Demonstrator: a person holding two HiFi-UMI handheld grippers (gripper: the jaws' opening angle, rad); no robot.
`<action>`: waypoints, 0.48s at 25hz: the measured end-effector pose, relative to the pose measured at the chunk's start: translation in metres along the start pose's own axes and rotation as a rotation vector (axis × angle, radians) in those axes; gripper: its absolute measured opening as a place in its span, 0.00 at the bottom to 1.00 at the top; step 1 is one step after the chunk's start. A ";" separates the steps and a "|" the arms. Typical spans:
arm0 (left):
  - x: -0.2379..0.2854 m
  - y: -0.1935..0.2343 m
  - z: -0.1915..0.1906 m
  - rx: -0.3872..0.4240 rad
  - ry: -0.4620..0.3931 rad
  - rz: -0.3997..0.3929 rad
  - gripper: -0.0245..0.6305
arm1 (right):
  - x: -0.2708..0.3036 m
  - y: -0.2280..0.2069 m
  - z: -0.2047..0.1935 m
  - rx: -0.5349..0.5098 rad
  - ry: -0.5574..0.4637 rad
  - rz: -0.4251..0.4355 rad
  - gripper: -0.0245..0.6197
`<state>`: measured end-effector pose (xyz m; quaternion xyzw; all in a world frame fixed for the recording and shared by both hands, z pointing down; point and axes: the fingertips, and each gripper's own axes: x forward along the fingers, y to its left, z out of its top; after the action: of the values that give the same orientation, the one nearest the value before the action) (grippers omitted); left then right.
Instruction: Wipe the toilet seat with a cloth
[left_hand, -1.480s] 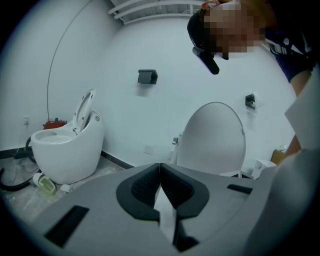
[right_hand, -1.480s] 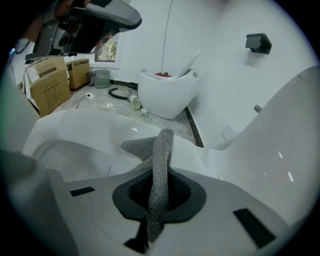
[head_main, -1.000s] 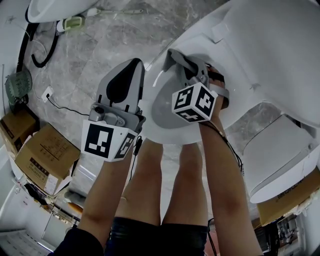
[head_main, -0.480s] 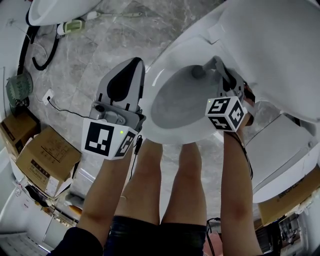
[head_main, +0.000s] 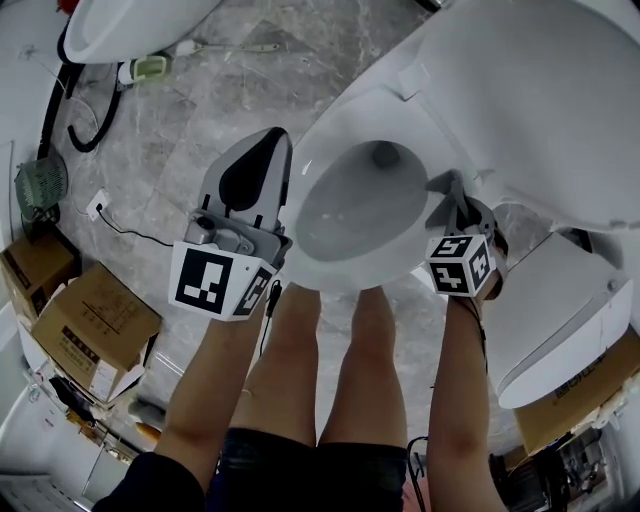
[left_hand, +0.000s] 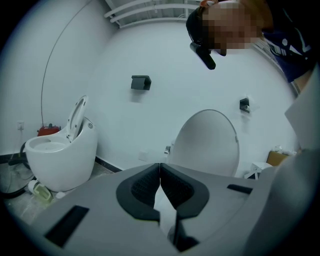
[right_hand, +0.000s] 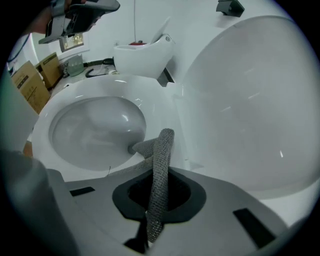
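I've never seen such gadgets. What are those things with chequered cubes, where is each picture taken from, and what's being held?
No robot: a person holds a hand-held gripper in each hand; the cubes are part of them. One picture comes from a camera on the person's head, looking down. The other two cameras ride on the grippers, looking along their jaws. The right gripper pinches a grey cloth in its jaws, reaching the toilet seat beside the raised lid. The left gripper has its jaws closed on nothing.

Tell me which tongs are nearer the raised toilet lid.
Right. The right tongs, clamping the cloth, are beside the lid; the left tongs hang across the bowl, off its opposite rim.
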<state>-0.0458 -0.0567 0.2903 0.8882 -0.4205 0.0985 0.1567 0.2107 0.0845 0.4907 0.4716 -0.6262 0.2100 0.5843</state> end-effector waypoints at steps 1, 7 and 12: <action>-0.001 -0.002 0.003 0.001 -0.001 -0.003 0.07 | -0.004 0.000 -0.002 0.003 -0.007 0.000 0.09; -0.008 -0.018 0.022 0.013 -0.019 -0.021 0.07 | -0.055 -0.010 0.024 0.008 -0.198 -0.033 0.08; -0.018 -0.025 0.052 0.014 -0.057 -0.015 0.07 | -0.121 -0.026 0.068 0.204 -0.447 0.025 0.08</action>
<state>-0.0353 -0.0475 0.2315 0.8948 -0.4175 0.0751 0.1390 0.1809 0.0587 0.3553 0.5550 -0.7214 0.1697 0.3780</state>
